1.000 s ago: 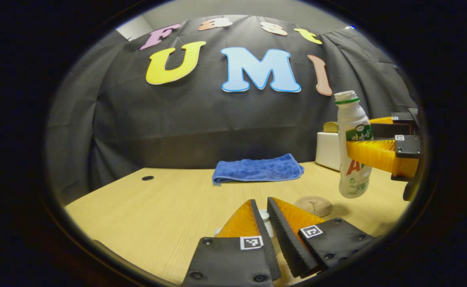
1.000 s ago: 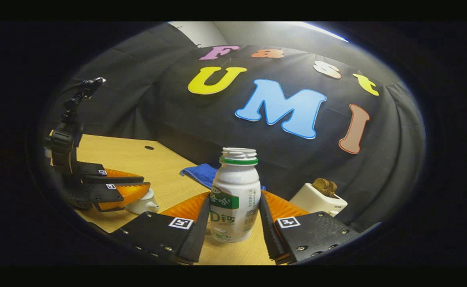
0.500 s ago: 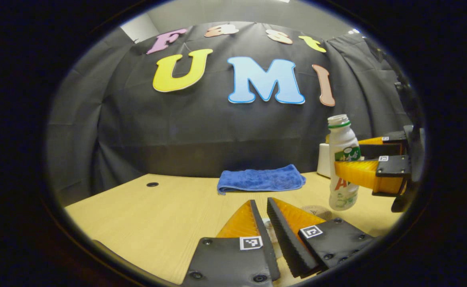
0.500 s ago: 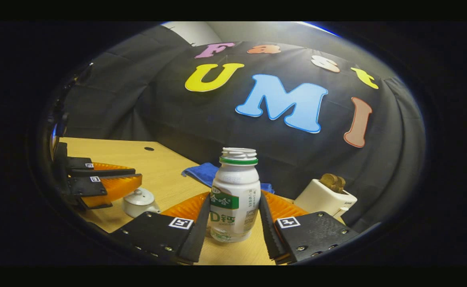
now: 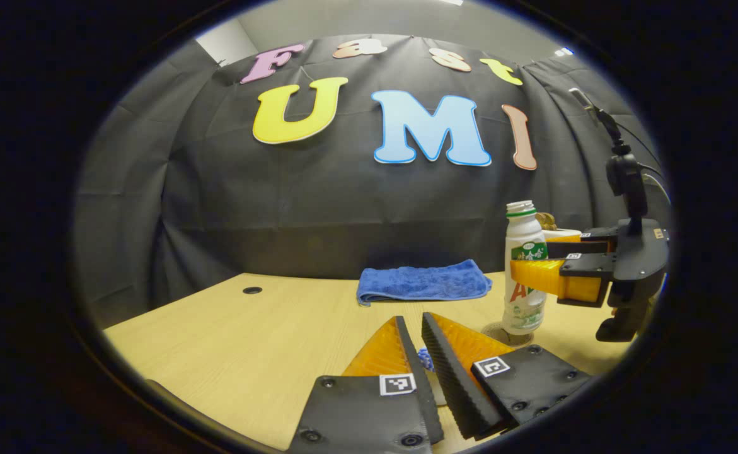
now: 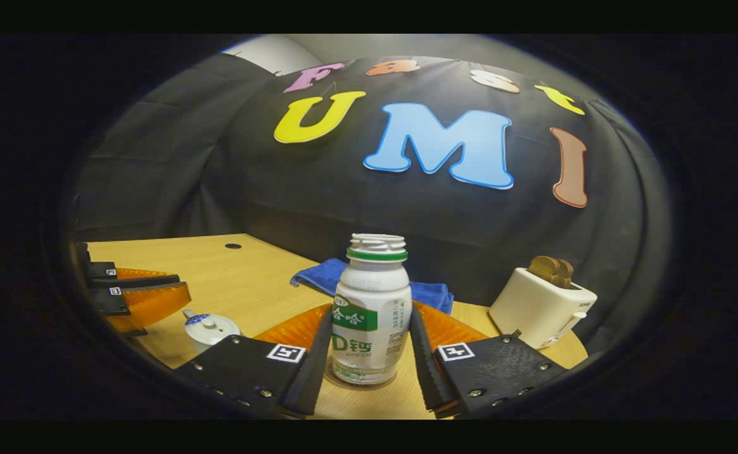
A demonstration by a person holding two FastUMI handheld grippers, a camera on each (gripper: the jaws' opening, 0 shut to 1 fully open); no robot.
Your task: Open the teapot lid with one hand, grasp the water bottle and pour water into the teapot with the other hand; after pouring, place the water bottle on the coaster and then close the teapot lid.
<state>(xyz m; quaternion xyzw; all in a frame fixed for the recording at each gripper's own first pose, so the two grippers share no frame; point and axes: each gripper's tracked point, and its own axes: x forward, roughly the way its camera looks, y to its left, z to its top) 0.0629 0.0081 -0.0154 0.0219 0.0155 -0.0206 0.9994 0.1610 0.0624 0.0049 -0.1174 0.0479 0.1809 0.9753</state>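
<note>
The white water bottle [image 5: 523, 277] [image 6: 372, 309], cap off, stands upright on the round coaster [image 5: 491, 332]. My right gripper [image 6: 370, 315] [image 5: 520, 265] is shut on its middle, both fingers pressing its sides. The small white teapot [image 6: 212, 329] sits on the table with its blue-patterned lid on. My left gripper [image 5: 414, 318] [image 6: 184, 287] hovers just behind the teapot, apart from it, open by a narrow gap and holding nothing. In the left gripper view the lid knob [image 5: 427, 359] peeks through that gap.
A folded blue towel [image 5: 422, 282] [image 6: 318, 277] lies at the back of the wooden table [image 5: 249, 340]. A white toaster [image 6: 542, 306] with bread in it stands at the back right. A cable hole [image 5: 252, 290] marks the far left.
The right gripper has brought the bottle down from the air onto the coaster. The left gripper has drawn back off the teapot, leaving the lid on it.
</note>
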